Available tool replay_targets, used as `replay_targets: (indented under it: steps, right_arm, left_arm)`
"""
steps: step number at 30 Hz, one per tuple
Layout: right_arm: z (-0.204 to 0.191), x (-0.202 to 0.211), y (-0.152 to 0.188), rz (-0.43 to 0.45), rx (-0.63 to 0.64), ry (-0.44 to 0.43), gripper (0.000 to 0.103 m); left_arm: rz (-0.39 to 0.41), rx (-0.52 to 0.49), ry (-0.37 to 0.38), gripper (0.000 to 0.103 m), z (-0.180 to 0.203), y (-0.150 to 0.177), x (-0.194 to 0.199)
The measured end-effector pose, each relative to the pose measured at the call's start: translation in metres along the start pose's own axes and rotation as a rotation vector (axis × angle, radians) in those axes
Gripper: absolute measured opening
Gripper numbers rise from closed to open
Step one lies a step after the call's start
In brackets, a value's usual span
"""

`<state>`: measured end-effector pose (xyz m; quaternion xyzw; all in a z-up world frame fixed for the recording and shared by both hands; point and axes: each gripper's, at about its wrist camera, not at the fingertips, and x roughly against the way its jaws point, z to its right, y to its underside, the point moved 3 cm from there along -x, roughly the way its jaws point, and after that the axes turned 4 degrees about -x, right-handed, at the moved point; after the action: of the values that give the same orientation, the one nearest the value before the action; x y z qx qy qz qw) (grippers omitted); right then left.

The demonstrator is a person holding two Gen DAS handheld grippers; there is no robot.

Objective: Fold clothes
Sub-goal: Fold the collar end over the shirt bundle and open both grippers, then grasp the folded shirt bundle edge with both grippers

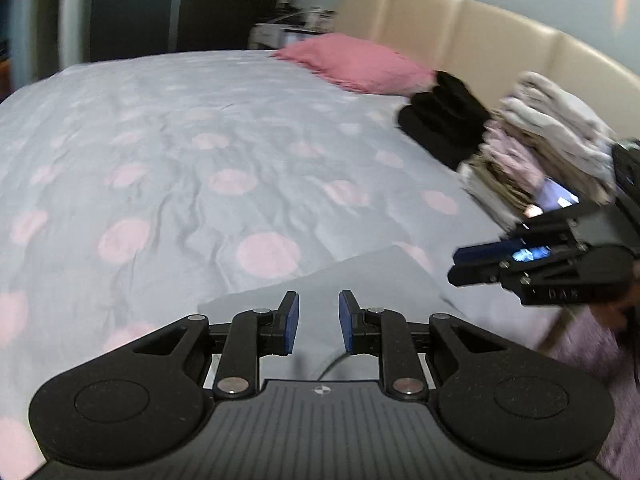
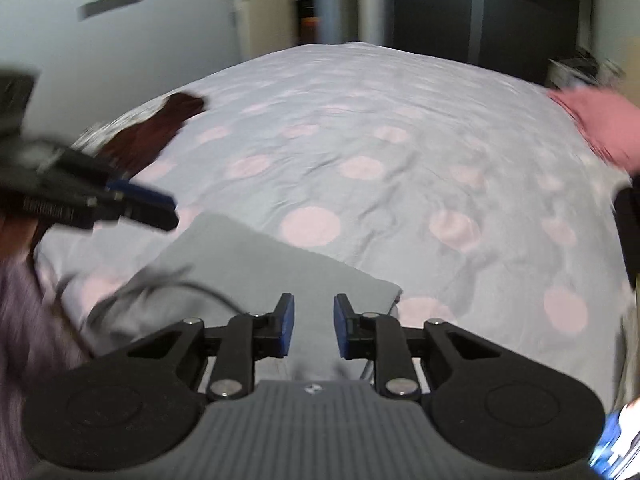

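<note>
Both tongs released above a folded grey garment (image 2: 256, 264) on the spotted bedspread (image 1: 160, 152).

Left gripper (image 1: 319, 322) and right gripper (image 2: 314, 326) spread apart, empty, garment just beyond the fingertips. Stacked folded clothes (image 1: 540, 148) far right of the left gripper; dark red item (image 2: 160, 124), perhaps clothing, far left of the right.

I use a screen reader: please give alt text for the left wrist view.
The open left gripper hovers above a folded grey garment on a polka-dot bedspread. The right gripper enters at right, before stacked folded clothes and a pink pillow.
</note>
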<state>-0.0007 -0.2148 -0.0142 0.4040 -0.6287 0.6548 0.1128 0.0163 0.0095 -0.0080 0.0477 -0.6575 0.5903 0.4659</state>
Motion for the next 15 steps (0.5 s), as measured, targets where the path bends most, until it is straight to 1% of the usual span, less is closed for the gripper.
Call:
replay_targets:
  steps: [3, 4, 9, 12, 15]
  right_arm:
    - [-0.001, -0.015, 0.006, -0.009, -0.049, 0.045, 0.022]
    - [-0.001, -0.020, 0.010, -0.018, -0.060, 0.056, 0.022]
    - [0.004, -0.045, 0.026, -0.083, -0.108, 0.064, 0.022]
    - [0.004, -0.051, 0.037, -0.104, -0.095, 0.071, 0.022]
    - [0.004, -0.056, 0.039, -0.109, -0.084, 0.071, 0.022]
  left_arm:
    - [-0.041, 0.048, -0.040, 0.019, -0.001, 0.014, -0.012]
    - [-0.055, 0.062, -0.043, 0.019, -0.002, 0.019, -0.016]
    - [-0.115, 0.093, -0.069, 0.019, -0.008, 0.042, -0.033]
    - [-0.127, 0.089, -0.074, 0.019, -0.008, 0.047, -0.039]
    - [-0.121, 0.084, -0.081, 0.019, -0.006, 0.048, -0.038]
